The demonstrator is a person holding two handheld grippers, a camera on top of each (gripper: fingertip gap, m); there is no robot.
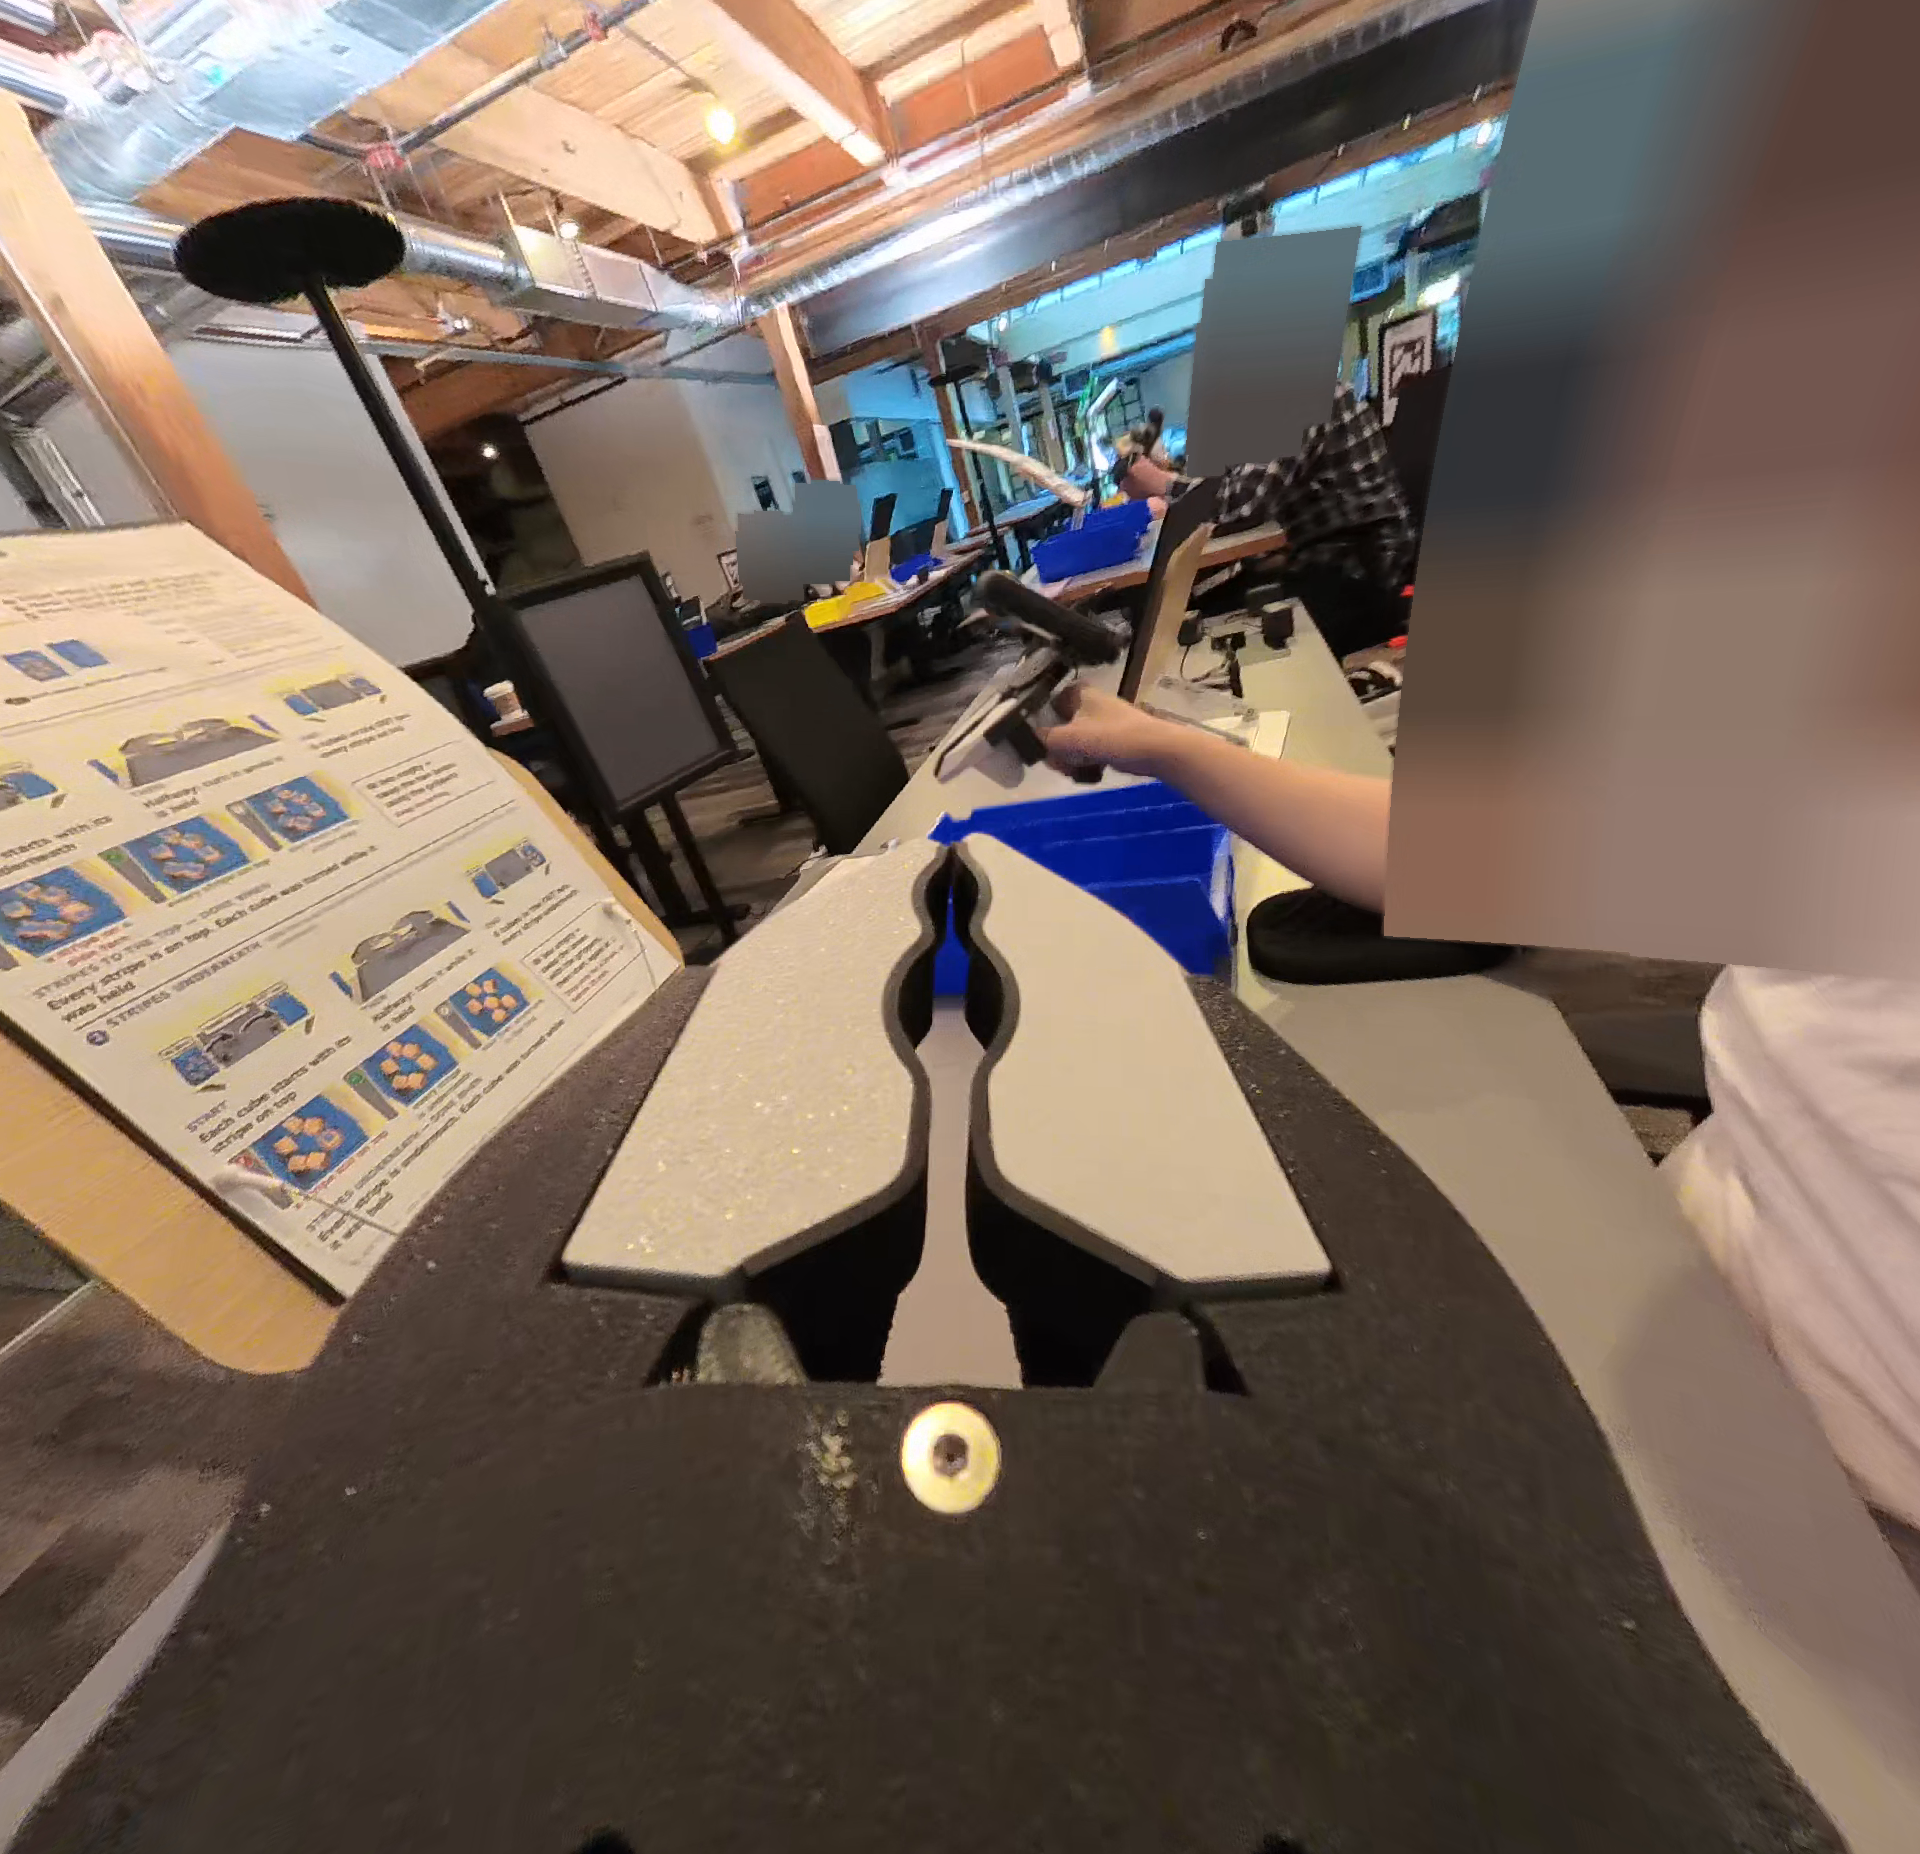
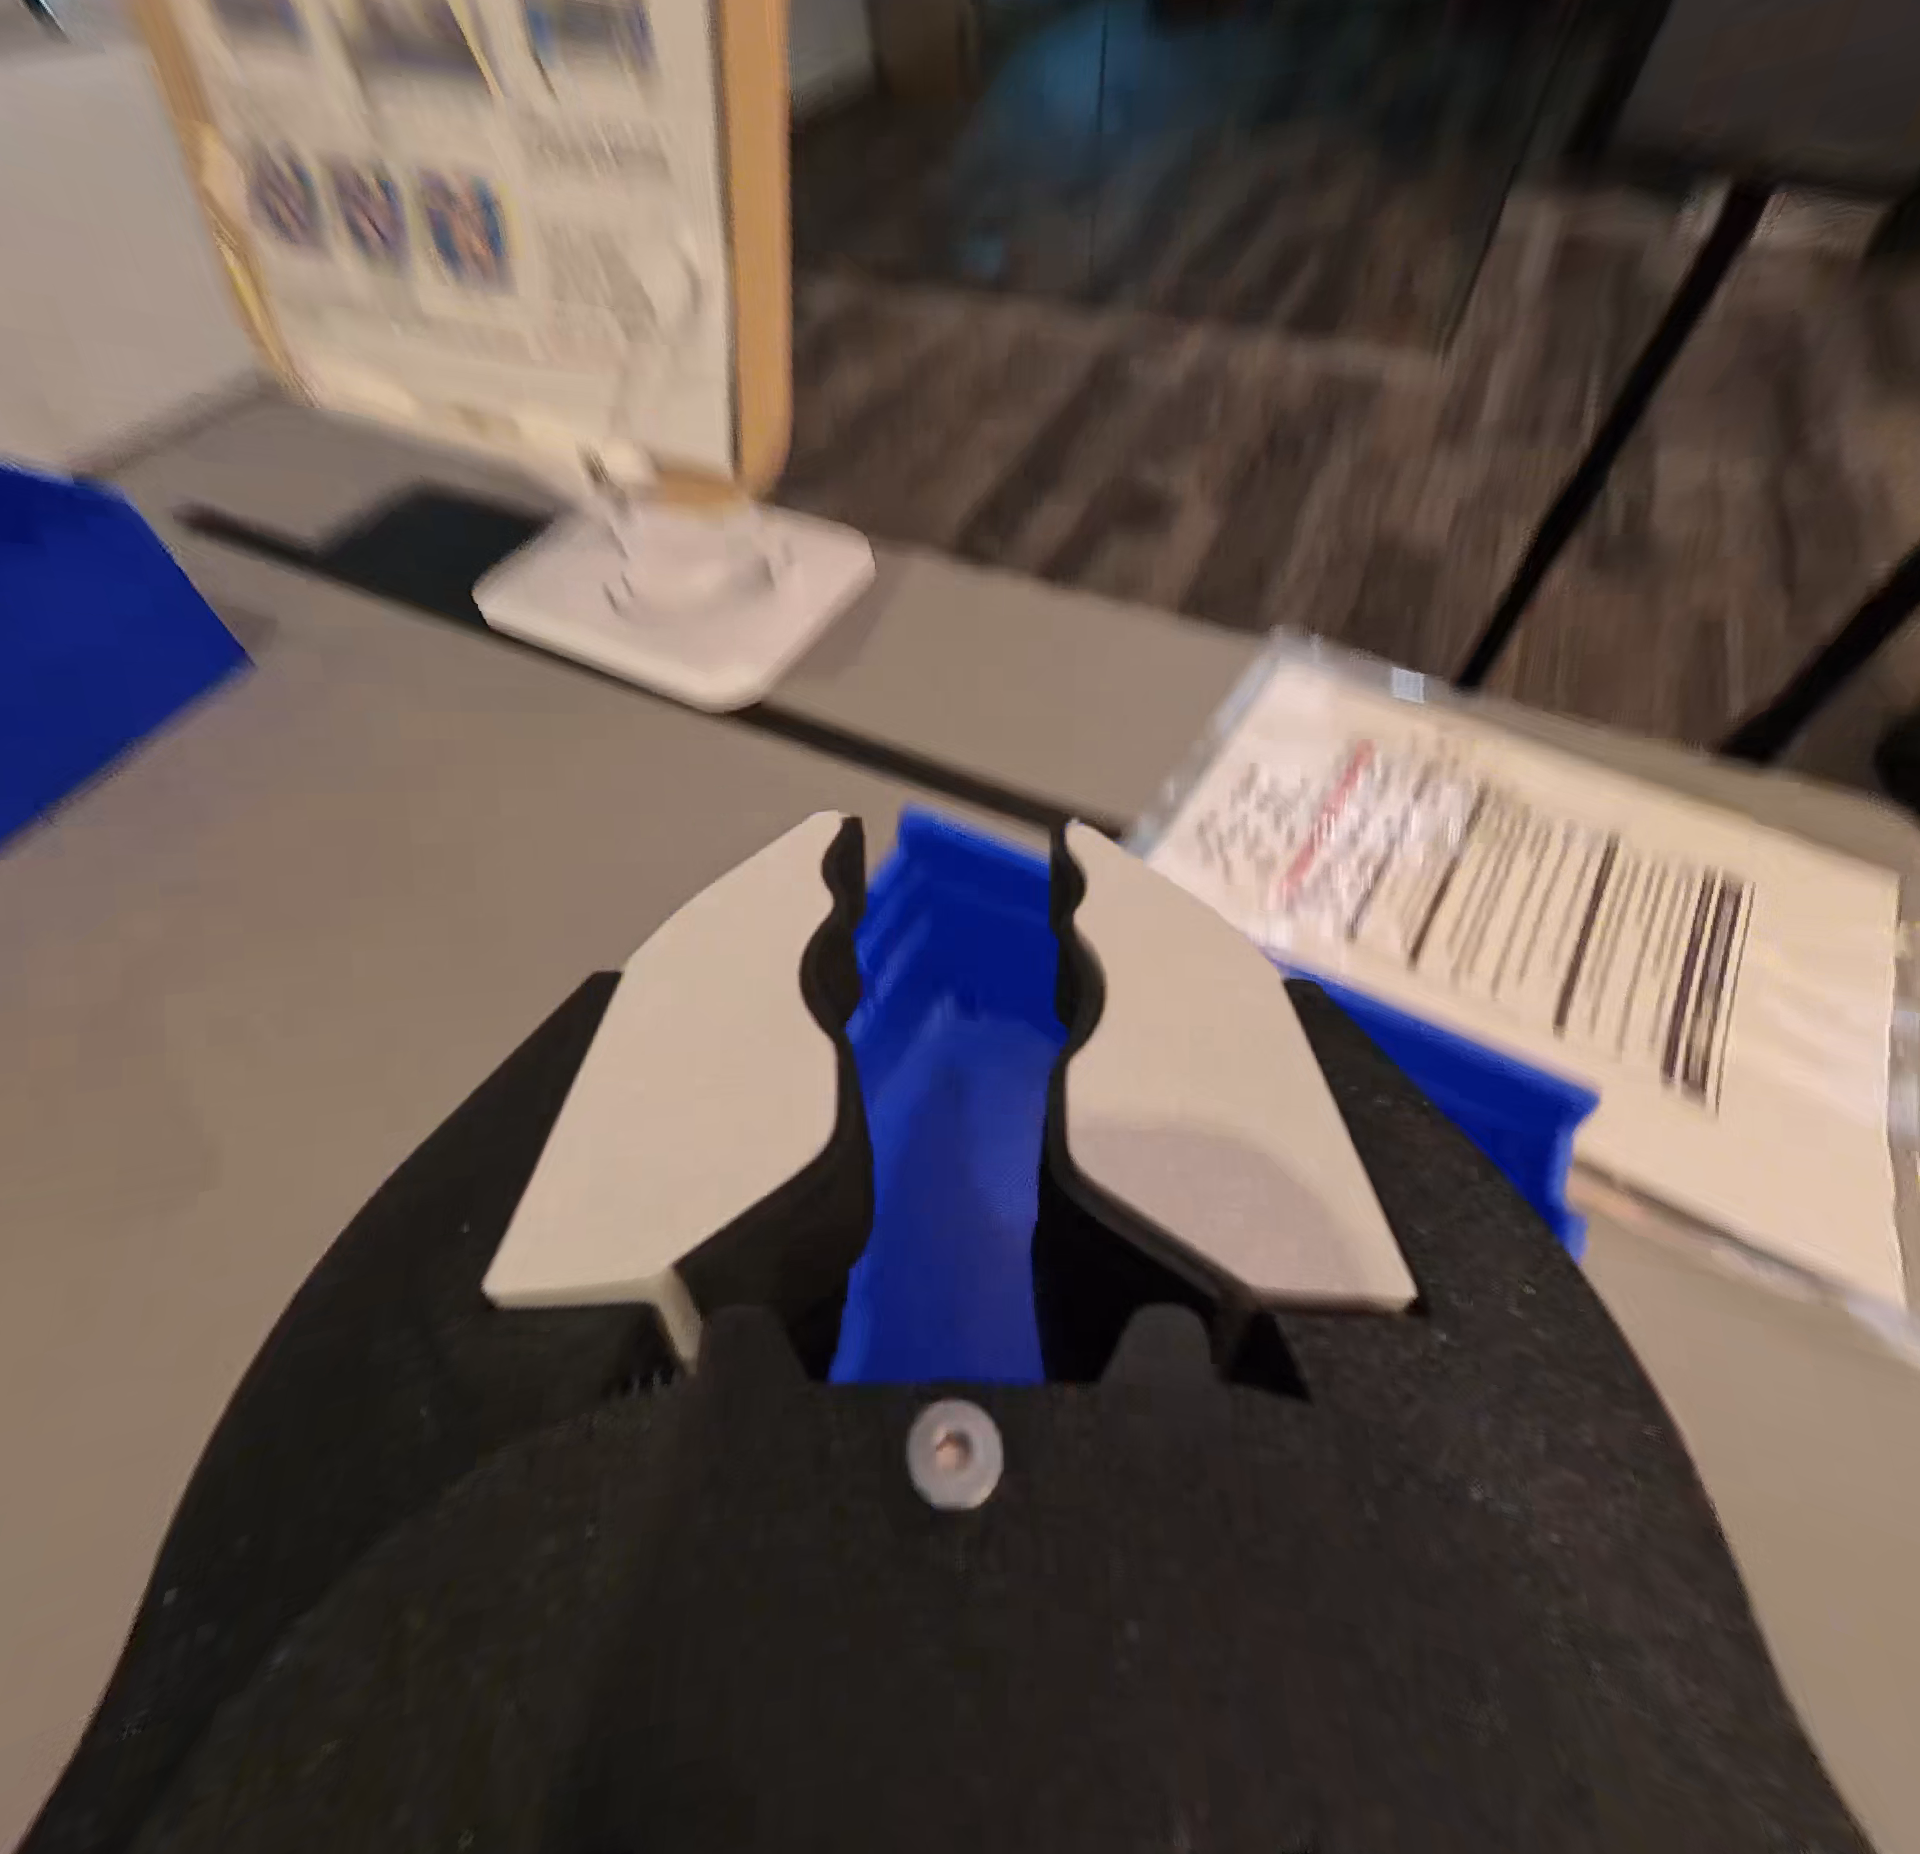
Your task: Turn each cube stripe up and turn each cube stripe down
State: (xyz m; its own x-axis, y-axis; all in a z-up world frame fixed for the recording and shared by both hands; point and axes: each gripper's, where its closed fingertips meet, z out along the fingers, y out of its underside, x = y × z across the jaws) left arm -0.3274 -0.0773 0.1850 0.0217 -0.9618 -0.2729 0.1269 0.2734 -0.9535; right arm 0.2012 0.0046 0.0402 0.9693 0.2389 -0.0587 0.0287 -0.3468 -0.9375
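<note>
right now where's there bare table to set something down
Bare grey table lies between the blue bin on the left and the white stand base. It is crowded on the right, where a second blue bin touches the bagged paper sheet.

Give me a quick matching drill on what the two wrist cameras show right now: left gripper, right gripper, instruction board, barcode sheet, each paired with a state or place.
Things:
1. left gripper
2. right gripper
3. instruction board
4. barcode sheet

States or places:
A. lies flat on the grey table, beyond a blue bin
B. fingertips nearly touching, nothing between them
C. stands tilted on a wooden backing
D. fingertips apart, blue bin showing through the gap

Pairs: 1-B, 2-D, 3-C, 4-A
</note>
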